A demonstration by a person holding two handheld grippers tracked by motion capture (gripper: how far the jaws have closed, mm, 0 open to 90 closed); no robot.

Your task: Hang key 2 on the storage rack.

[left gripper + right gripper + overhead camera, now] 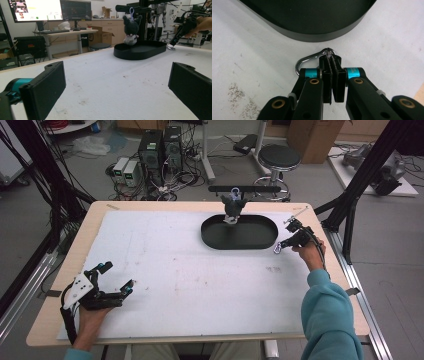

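A silver carabiner (308, 59) lies just off the right end of a black oval tray (312, 22), on the white mat. My right gripper (332, 62) is shut on its ring end; from above, the right gripper (278, 247) points down at the carabiner (276, 250) beside the tray (212, 240). A dark grey plush toy (233, 207) with a blue key loop stands upright at the tray's far rim. My left gripper (119, 275) rests at the near left of the table, open and holding nothing. Looking along the left gripper (117, 87), I see the plush (130, 30) and tray (140, 53) far ahead.
A white mat (175, 270) covers most of the wooden table. Beyond the far edge are a black stool (279, 157), computer towers (160, 147) and cables on the floor. Black frame posts (360, 180) rise at the right.
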